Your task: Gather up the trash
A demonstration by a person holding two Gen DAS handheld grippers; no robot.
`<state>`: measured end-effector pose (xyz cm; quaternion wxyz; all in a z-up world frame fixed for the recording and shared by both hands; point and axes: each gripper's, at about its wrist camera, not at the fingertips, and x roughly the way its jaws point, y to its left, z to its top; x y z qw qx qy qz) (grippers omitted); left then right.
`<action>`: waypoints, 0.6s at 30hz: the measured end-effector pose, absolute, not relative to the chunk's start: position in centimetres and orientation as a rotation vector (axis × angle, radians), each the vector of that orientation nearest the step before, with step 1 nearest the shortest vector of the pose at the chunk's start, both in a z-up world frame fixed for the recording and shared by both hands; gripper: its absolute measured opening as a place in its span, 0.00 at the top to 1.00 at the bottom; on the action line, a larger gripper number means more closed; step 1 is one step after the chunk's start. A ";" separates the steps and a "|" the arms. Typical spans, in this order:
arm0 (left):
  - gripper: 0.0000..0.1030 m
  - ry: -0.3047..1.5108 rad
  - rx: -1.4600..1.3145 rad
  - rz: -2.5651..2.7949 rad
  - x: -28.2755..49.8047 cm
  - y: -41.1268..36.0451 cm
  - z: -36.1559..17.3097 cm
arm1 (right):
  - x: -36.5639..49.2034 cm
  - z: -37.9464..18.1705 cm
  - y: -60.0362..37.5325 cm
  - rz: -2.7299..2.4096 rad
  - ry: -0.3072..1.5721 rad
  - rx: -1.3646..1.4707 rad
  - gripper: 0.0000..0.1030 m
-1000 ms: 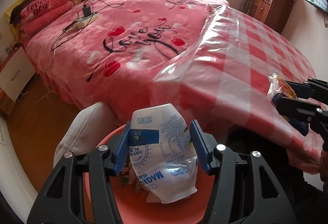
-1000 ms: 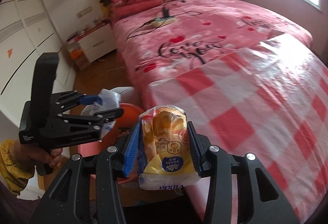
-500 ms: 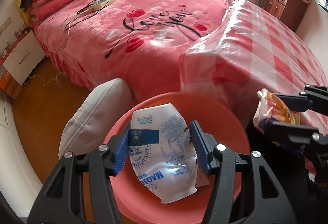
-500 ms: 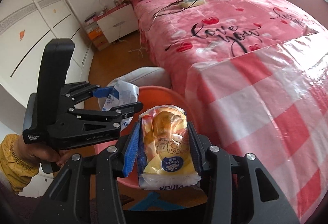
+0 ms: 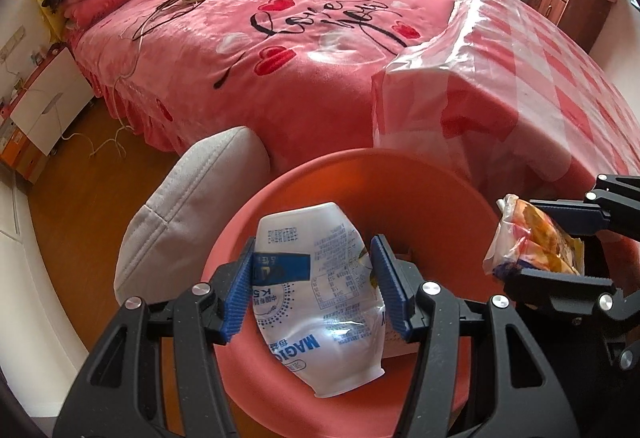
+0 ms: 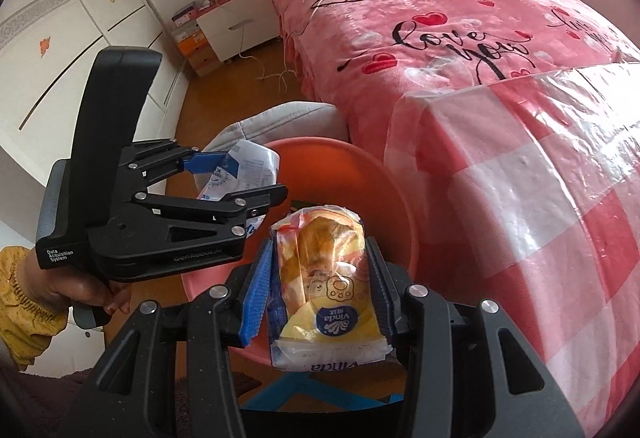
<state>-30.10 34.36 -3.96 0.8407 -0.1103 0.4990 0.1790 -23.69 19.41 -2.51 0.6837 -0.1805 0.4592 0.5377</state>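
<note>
The left gripper (image 5: pixel 314 288) squeezes a white wrapper (image 5: pixel 320 302), the right gripper (image 6: pixel 320 288) a tissue pack (image 6: pixel 326 292). Let go over the orange bin (image 5: pixel 360 177) (not its rim).

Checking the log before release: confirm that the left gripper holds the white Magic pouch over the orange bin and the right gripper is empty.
One detail is wrong: the right gripper is not empty. The right wrist view shows it shut on a yellow Vinda tissue pack. The rest stands: the left gripper holds the white Magic pouch over the orange bin.
</note>
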 end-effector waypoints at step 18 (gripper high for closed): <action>0.13 1.062 -0.167 0.474 -29.1 33.8 -3.4 | -21.4 0.2 15.0 1.032 0.916 -0.295 0.13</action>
